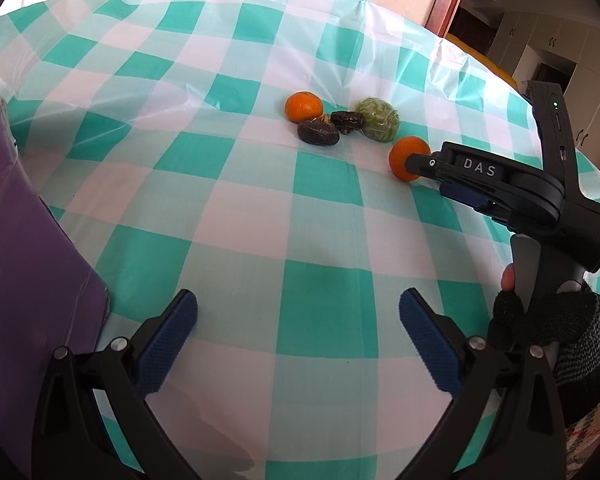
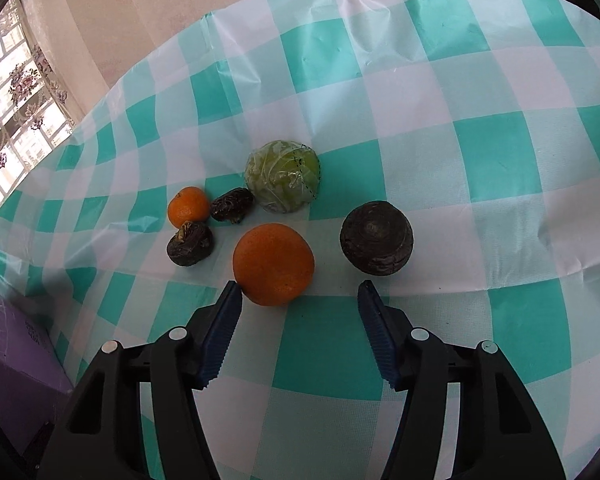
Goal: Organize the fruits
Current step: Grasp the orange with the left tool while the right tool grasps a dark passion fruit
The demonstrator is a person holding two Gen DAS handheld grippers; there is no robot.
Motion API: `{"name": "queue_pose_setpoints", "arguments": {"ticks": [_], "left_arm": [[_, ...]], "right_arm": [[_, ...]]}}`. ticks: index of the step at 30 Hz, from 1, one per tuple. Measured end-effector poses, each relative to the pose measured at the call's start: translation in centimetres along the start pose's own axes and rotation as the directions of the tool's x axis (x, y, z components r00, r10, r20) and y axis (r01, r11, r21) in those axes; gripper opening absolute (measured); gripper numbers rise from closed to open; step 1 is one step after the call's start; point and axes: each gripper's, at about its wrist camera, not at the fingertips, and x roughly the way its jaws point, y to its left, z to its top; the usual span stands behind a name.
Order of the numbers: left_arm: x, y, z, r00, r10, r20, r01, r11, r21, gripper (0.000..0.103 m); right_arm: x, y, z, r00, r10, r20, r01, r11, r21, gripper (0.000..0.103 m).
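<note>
Right gripper [image 2: 300, 288] open, holding nothing; orange [image 2: 273, 264] at its left fingertip. Left gripper [image 1: 298, 304] wide open, empty.

White letters "DAS" stand on the black body of the right tongs [image 1: 414, 162]; print on the purple box [image 2: 20, 364] is unreadable.
</note>
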Motion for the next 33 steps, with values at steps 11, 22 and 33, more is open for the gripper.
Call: {"name": "queue_pose_setpoints", "arguments": {"ticks": [11,22,33], "left_arm": [[0.8,-0.9,0.6,0.999,0.042,-0.018,-0.042,0.999,0.019,0.101],[5.5,-5.9,4.9,1.000,0.008,-0.022,-0.007,0.998,0.065,0.100],[8.9,-11.6,7.7,0.998,-0.063,-0.028,0.068,0.975,0.212,0.096]], "right_arm": [[-1.9,-5.8,0.1,0.999,0.011,0.043,-0.018,0.983,0.181,0.056],[1.7,-3.4,3.6,0.991,-0.131,-0.021,0.129,0.990,-0.052,0.045],[-0.6,-9.4,3.2,0.994,-0.002,0.106,-0.026,0.964,0.266,0.037]]}}
